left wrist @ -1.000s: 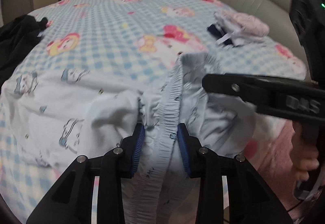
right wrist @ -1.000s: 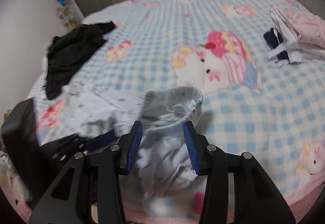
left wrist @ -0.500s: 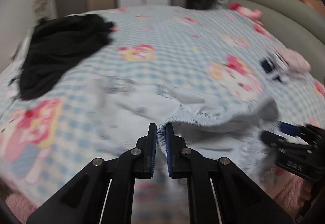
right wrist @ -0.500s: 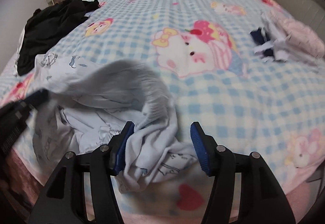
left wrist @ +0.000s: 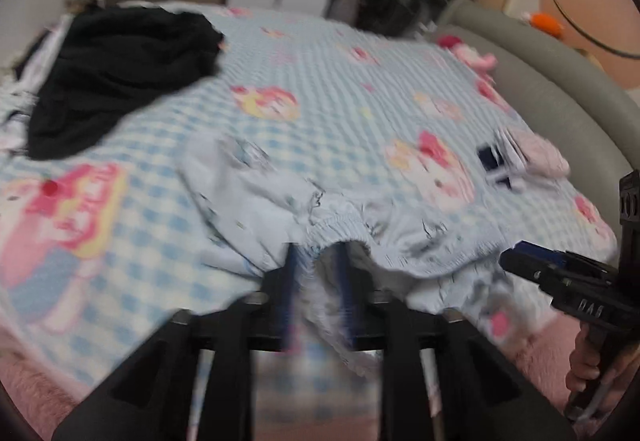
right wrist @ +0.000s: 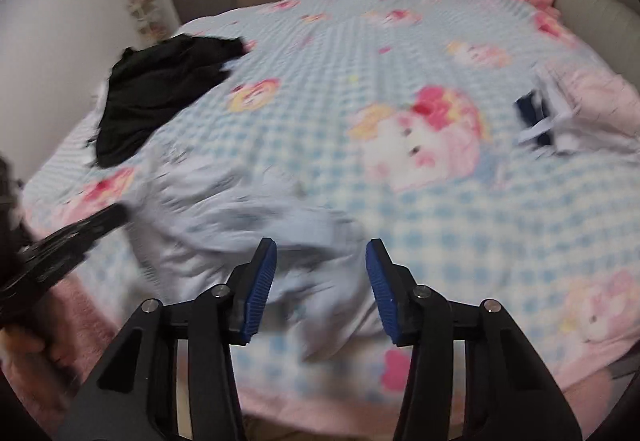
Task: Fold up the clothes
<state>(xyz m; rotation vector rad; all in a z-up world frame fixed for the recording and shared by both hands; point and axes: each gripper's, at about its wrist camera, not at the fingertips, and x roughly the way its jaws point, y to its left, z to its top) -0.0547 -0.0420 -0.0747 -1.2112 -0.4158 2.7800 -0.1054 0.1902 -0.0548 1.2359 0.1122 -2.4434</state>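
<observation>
Claws: two, one in each of my hands, both pointed down at the near edge of the bed.
Left claw (left wrist: pixel 316 293): jaws parted, having just been opening; the elastic waistband (left wrist: pixel 340 229) of the pale blue garment (left wrist: pixel 256 209) lies between the blue pads, but blur hides whether they press it. I judge it released or nearly so.
Right claw (right wrist: pixel 320 285): jaws standing apart, having just been closing a little; cloth lies under and beyond the gap, and neither pad presses on it. Nothing gripped.
Task's thing: pale blue printed garment, crumpled, on the checked bedspread (right wrist: pixel 400 41) at the near edge, directly ahead of both claws.
Key relation: the waistband runs roughly left to right across my front. The left claw sits at about its middle; the right claw (left wrist: pixel 532 261) in the left view lies off the garment's right end. My judgement: the next grip wants one claw toward each end of that band, the left claw being the nearer to it.
Further out: black garment (right wrist: pixel 160 89) at the far left of the bed; folded pile (right wrist: pixel 576 109) of pink, white and navy at the right, well apart from the work.
Hard to make out: both views smeared by motion; the garment's legs and hem cannot be told apart, and its near edge is hidden behind my claws.
</observation>
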